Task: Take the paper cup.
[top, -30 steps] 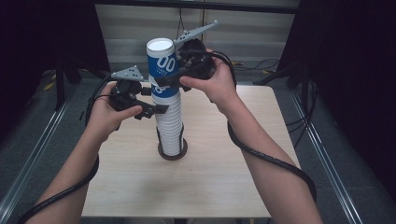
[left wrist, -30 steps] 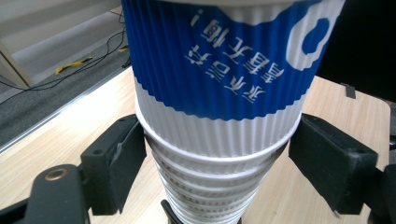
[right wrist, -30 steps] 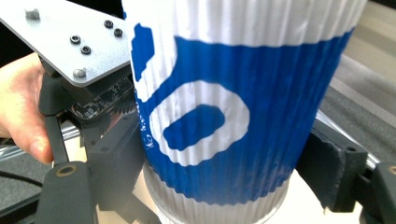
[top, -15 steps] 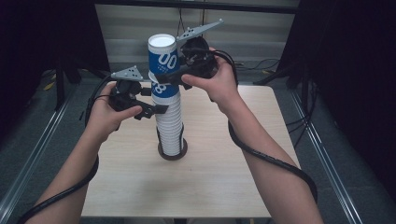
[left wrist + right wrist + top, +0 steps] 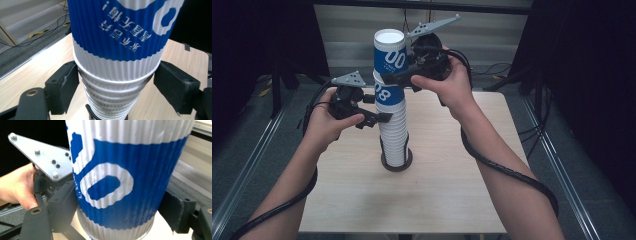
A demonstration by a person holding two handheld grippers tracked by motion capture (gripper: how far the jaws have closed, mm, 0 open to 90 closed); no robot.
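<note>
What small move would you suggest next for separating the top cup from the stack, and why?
Probably lift the right hand-held gripper straight up: it clamps the top cup, while the left hand-held gripper, just closing, brackets the cup stack below.

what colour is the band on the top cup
Blue with white print, on a white ribbed top cup; the right gripper view shows it best.
</note>
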